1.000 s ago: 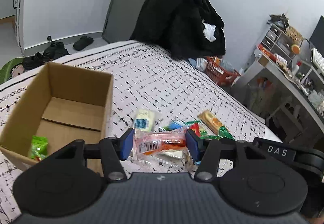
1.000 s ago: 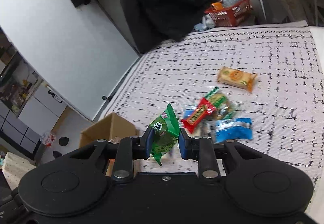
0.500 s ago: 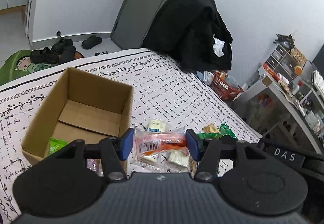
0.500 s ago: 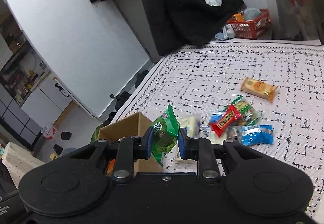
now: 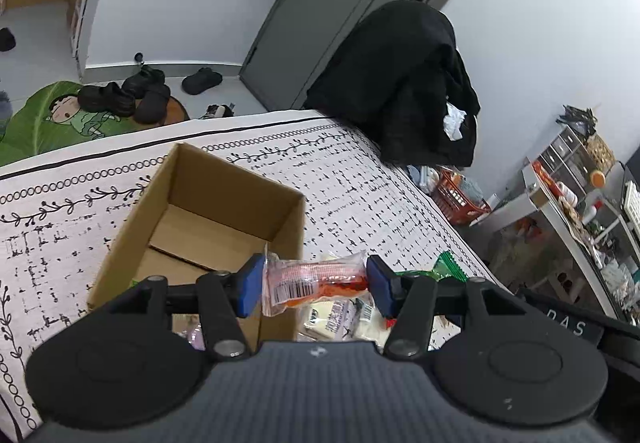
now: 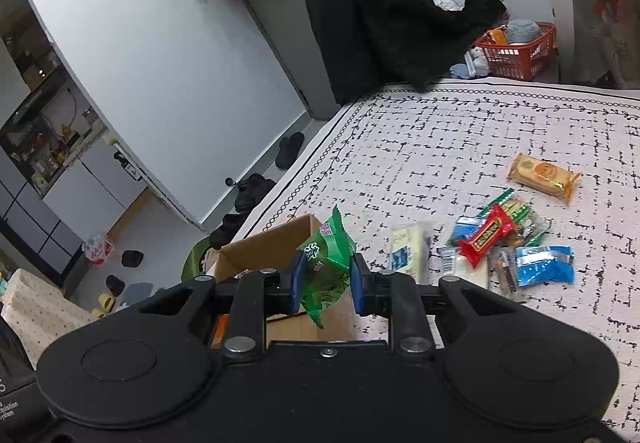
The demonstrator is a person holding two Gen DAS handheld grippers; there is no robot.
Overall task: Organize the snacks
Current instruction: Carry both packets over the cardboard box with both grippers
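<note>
My left gripper (image 5: 316,285) is shut on a clear packet with orange-red filling (image 5: 316,283), held above the right wall of an open cardboard box (image 5: 224,179) on the patterned bed cover. My right gripper (image 6: 325,279) is shut on a green snack packet (image 6: 326,263), held above the near right corner of the same box (image 6: 276,239). A pile of loose snacks (image 6: 500,243) lies on the cover right of the box, with a tan biscuit packet (image 6: 542,177) apart from it. White packets (image 5: 340,317) lie under the left gripper.
A black coat over a chair (image 5: 404,83) stands past the bed's far edge, beside a red basket (image 6: 516,51). Shoes (image 5: 132,95) lie on the floor by the door. A cluttered white shelf (image 5: 580,211) is at the right.
Both grippers have pulled back and up from the snack pile toward the box, each still holding its packet. The box now sits closer under both grippers.
</note>
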